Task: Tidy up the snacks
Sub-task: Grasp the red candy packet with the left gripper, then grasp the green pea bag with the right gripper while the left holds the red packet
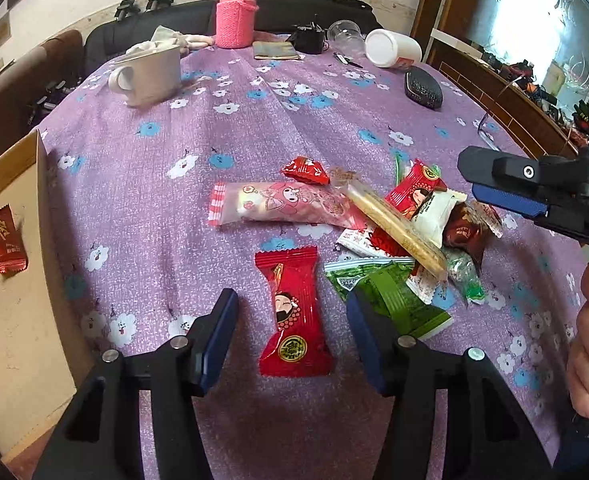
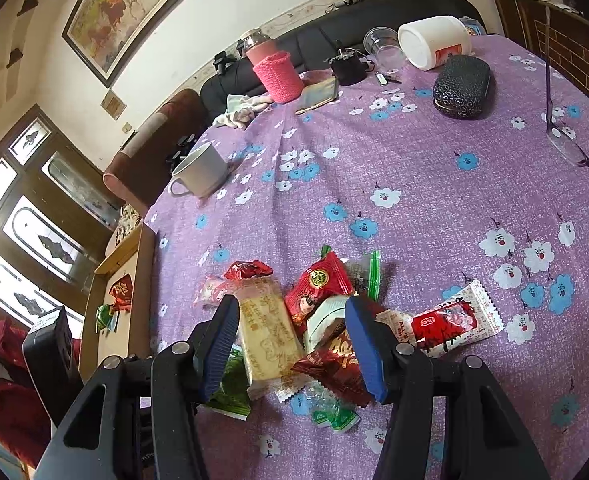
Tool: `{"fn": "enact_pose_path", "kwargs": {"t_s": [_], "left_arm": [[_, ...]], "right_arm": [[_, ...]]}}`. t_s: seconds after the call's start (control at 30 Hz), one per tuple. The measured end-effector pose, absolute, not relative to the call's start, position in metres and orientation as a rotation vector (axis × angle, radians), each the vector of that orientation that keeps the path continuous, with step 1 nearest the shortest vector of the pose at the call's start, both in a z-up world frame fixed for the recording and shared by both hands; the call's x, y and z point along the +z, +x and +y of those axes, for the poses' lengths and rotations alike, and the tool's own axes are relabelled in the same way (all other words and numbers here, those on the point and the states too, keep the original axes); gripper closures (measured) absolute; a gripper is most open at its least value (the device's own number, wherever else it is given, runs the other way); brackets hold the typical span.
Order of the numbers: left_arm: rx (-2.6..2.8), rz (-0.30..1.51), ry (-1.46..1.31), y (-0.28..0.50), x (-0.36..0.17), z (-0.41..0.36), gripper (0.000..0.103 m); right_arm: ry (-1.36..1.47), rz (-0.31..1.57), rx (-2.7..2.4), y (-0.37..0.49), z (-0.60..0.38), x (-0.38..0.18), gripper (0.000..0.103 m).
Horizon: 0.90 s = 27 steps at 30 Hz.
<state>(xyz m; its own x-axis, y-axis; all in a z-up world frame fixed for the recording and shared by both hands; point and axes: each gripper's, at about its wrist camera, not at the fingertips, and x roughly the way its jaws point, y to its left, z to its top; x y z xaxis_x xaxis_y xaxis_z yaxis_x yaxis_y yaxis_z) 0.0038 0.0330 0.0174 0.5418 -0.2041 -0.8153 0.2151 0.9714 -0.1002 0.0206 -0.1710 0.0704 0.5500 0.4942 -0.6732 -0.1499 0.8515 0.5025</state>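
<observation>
A red snack packet with a cartoon face lies flat on the purple flowered tablecloth. My left gripper stands open around it, its blue pads clear of both sides. To the right is a pile of snacks: a long pink packet, a cracker packet, a green packet and several small red ones. My right gripper hangs open over that pile, with the cracker packet below its fingers; from the left wrist view the right gripper shows at the right edge.
A cardboard box at the table's left edge holds a red packet. At the far side stand a white mug, a pink bottle, a tipped white jar and a dark case. Eyeglasses lie at the right.
</observation>
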Motion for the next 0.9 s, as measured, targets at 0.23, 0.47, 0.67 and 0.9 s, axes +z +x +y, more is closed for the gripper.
{"fn": "enact_pose_path", "kwargs": {"t_s": [0.23,0.47,0.67,0.9], "left_arm": [[-0.211,0.945,-0.026,-0.006,0.02,0.049,0.085],[-0.183,0.893,-0.06,-0.022,0.028,0.068,0.085],[-0.186,0.885,-0.073,-0.026,0.033,0.077,0.086],[-0.198,0.918,-0.049,-0.039,0.029,0.077,0.072]], "right_arm": [[0.389,0.901,0.419,0.015,-0.163,0.074,0.044],[0.321,0.902,0.548,0.003,-0.136,0.075,0.044],[0.247,0.939,0.667,-0.007,-0.107,0.071,0.044],[0.119,0.96,0.638,-0.014,-0.083,0.059,0.045]]}}
